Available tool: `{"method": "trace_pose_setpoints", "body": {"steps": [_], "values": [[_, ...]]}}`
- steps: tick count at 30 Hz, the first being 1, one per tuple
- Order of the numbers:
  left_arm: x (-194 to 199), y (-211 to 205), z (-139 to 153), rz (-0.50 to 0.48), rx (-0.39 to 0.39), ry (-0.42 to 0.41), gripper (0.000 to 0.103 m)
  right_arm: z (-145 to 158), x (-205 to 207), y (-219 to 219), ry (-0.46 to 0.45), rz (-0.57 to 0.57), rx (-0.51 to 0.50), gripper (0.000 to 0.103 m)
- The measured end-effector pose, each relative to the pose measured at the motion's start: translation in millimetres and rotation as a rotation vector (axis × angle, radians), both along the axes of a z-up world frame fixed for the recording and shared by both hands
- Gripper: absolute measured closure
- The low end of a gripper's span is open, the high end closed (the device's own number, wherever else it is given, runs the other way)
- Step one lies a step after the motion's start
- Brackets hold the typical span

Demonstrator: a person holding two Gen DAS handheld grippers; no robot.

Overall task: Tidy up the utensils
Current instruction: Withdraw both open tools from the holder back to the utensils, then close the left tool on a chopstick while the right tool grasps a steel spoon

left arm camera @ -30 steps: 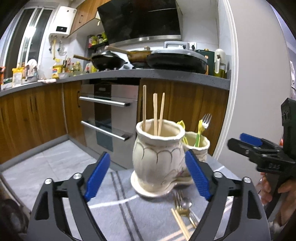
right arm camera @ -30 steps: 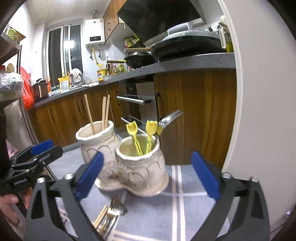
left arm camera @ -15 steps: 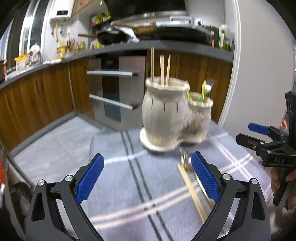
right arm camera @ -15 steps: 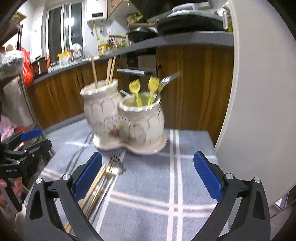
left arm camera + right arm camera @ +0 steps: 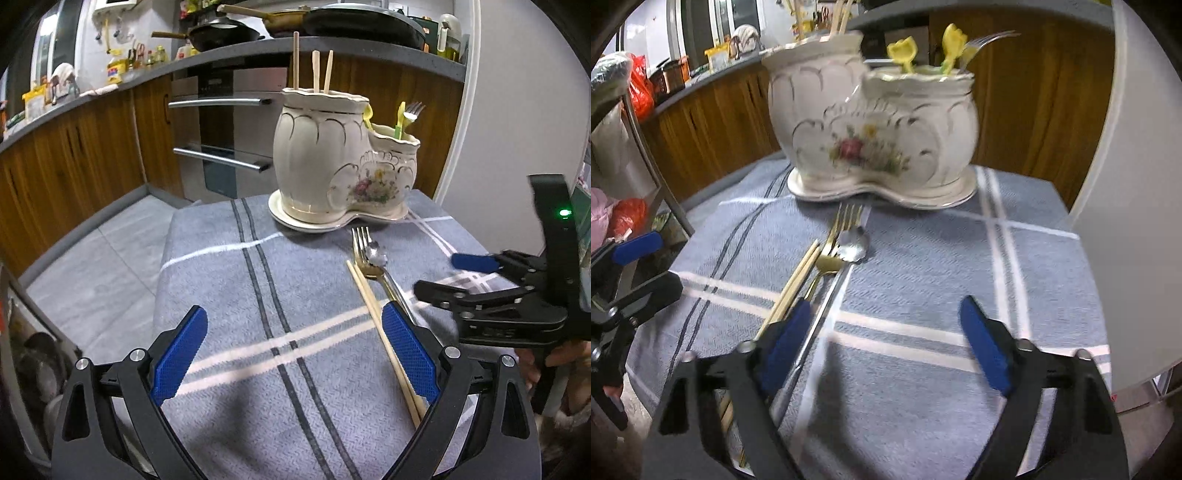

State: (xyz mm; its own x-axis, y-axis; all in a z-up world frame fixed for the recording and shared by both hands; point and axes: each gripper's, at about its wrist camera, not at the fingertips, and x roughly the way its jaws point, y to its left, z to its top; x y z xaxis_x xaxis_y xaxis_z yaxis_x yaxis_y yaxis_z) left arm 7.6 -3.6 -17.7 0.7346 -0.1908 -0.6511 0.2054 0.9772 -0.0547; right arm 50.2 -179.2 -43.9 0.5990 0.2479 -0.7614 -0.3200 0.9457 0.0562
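A cream double utensil holder stands at the far end of the grey striped cloth; it also shows in the right wrist view. Its tall pot holds three chopsticks, its low pot yellow-handled utensils and a fork. On the cloth lie a pair of chopsticks, a gold fork and a silver spoon. My left gripper is open and empty, above the cloth. My right gripper is open and empty, its left finger over the loose utensils' handles.
Wooden kitchen cabinets and an oven stand beyond the table. A white wall or pillar rises at the right edge of the table. A metal rack with red bags stands to the left.
Both grippers have pulled back from the holder and tilted down toward the cloth. The right gripper has come lower over the loose utensils. Both stay open.
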Motion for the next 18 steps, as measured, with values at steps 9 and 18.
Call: {"method": "trace_pose_setpoints", "body": {"steps": [9, 18], "values": [[-0.9, 1.0, 3.1, -0.004, -0.019, -0.005, 0.008, -1.6, 5.2, 20.1, 0.047, 0.033, -0.013, 0.064], [2.2, -2.9, 1.4, -0.012, -0.013, 0.012, 0.008, -2.5, 13.6, 38.7, 0.062, 0.05, -0.088, 0.095]]}}
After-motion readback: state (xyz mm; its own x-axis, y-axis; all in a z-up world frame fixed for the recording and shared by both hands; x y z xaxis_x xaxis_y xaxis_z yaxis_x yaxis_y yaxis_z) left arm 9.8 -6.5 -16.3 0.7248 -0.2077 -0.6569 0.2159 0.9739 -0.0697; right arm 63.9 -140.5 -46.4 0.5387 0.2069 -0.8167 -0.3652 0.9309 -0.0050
